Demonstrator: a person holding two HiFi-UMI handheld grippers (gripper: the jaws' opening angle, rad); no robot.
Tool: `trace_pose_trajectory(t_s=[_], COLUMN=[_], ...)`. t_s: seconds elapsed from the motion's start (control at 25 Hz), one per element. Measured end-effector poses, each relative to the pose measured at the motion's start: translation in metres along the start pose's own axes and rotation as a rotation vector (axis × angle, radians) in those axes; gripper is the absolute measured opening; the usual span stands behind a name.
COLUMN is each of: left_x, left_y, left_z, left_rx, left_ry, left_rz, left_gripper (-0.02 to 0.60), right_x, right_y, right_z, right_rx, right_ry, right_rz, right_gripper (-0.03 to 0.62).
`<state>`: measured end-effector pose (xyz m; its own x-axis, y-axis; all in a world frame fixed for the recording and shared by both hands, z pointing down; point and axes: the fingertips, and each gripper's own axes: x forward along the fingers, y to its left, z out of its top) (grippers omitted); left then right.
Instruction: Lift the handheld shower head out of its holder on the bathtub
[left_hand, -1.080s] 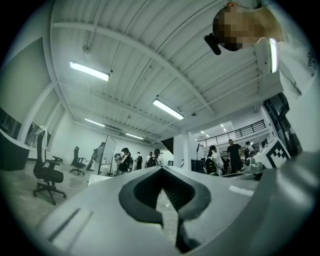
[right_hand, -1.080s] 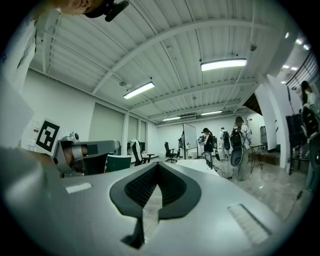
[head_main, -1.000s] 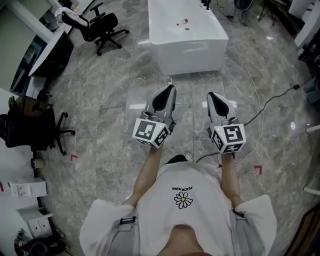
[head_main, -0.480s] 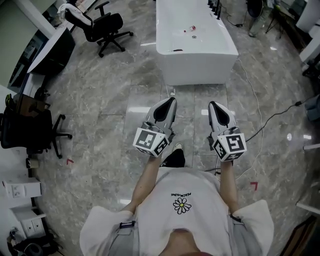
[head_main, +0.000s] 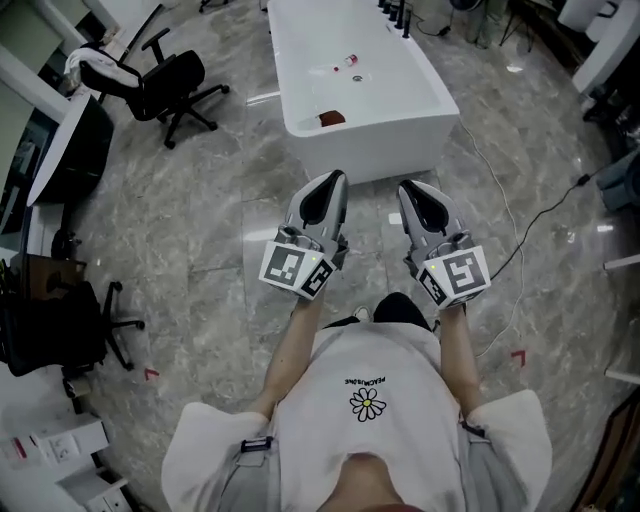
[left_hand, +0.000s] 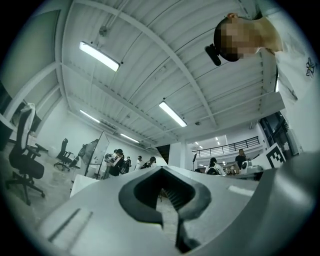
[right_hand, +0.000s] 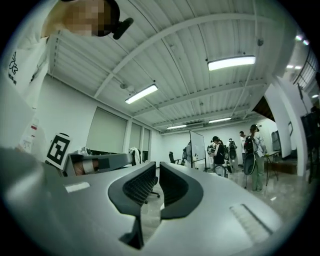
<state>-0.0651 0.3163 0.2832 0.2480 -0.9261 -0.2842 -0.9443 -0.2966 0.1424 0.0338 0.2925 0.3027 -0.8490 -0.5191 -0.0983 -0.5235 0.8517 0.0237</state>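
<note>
White tub (head_main: 365, 150) stands ahead of both grippers, shower head likely among dark fittings (head_main: 398, 12) at its far end. Left gripper (head_main: 338, 176) clenched, empty; right gripper (head_main: 405, 186) just cracking open, empty. So narrow a gap could knock the head.

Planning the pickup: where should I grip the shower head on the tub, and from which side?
Probably its handle, reached from the tub's right side: the dark fittings stand on the right rim at the far end. They are too small here to tell handle from holder, so decide up close.
</note>
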Motion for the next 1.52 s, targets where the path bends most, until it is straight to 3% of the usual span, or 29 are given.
trace_pose_trajectory(t_s=[0.16, 0.2, 0.36, 0.52, 0.64, 0.84, 0.96, 1.08, 1.52], left_x=[0.034, 0.042, 0.082, 0.138, 0.187, 0.262, 0.293, 0.324, 0.444], left_y=[0.019, 0.022, 0.036, 0.066, 0.09, 0.133, 0.157, 0.175, 0.245], left_z=[-0.013, -0.019, -0.045, -0.073, -0.088, -0.12, -0.13, -0.132, -0.179], left_rx=[-0.005, -0.01, -0.027, -0.039, -0.025, -0.043, -0.049, -0.033, -0.087], left_ry=[0.035, 0.041, 0.052, 0.084, 0.113, 0.135, 0.119, 0.13, 0.149], left_rz=[-0.026, -0.032, -0.048, -0.05, -0.061, -0.057, -0.03, -0.038, -0.119], left_gripper=[0.002, 0.002, 0.002, 0.002, 0.002, 0.002, 0.002, 0.002, 0.0], right_x=[0.026, 0.029, 0.046, 0.081, 0.116, 0.176, 0.209, 0.236, 0.331], right_y=[-0.024, -0.036, -0.088, -0.138, -0.182, -0.252, -0.277, -0.304, -0.401], right_z=[0.006, 0.003, -0.015, -0.024, -0.035, -0.055, -0.068, -0.07, -0.098], right_rx=[0.017, 0.032, 0.107, 0.204, 0.274, 0.236, 0.282, 0.319, 0.315], right_ry=[0.018, 0.025, 0.022, -0.04, -0.031, 0.046, 0.071, 0.049, 0.092], right_rz=[-0.02, -0.038, -0.096, -0.061, -0.04, -0.025, 0.022, -0.013, -0.096], right_gripper=[0.052, 0.025, 0.026, 0.064, 0.052, 0.136, 0.105, 0.058, 0.086])
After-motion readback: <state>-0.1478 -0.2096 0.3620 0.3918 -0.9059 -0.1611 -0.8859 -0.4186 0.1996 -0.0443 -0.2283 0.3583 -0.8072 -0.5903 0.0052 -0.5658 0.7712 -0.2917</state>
